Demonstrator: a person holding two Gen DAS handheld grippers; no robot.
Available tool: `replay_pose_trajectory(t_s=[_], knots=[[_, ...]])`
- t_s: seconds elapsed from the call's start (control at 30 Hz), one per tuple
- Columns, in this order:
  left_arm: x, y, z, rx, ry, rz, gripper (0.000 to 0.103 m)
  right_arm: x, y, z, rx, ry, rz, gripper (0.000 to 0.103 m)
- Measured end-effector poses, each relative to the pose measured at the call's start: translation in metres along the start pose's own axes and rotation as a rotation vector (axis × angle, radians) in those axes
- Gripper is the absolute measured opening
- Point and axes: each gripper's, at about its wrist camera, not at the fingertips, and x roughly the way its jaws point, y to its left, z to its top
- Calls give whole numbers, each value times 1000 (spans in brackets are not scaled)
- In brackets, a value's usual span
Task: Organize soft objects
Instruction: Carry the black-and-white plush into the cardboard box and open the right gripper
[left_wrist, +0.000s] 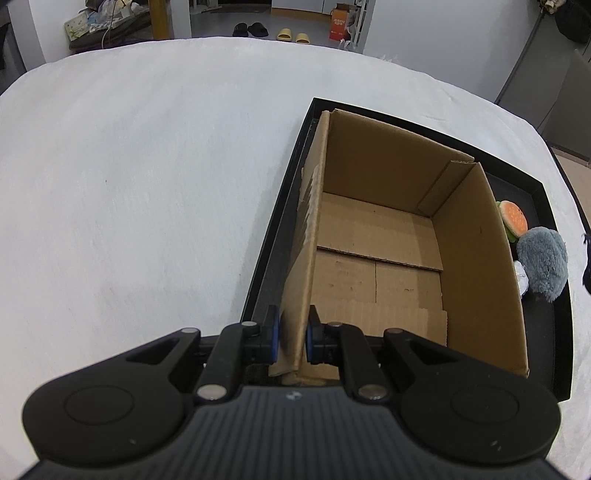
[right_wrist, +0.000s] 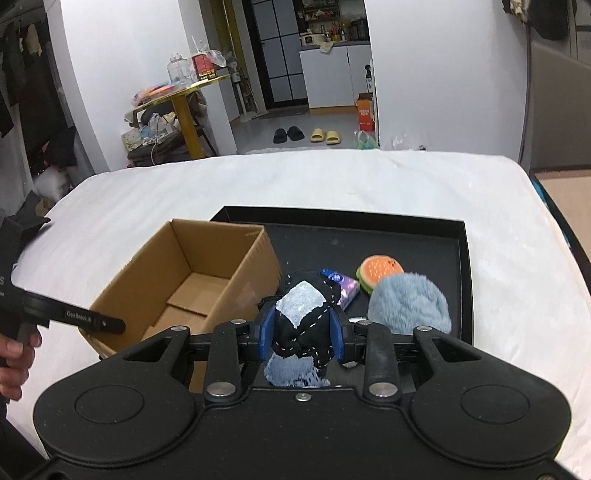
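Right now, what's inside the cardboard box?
Nothing: the cardboard box shows only bare bottom flaps. Its near corner, behind the left gripper, is hidden.

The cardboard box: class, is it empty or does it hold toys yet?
Empty. The left wrist view shows the cardboard box with only bare flaps on its floor; the burger plush lies outside it.
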Motion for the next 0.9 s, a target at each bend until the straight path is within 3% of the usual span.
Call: replay_pose_trajectory(t_s=[0.5,0.9], knots=[[3,6,-8,-40,-1,-43,14,16,20,19,-67,-2,-4,31],[5,14,-8,-74,18,-93,15,35,69,32,-156,15,59,31]])
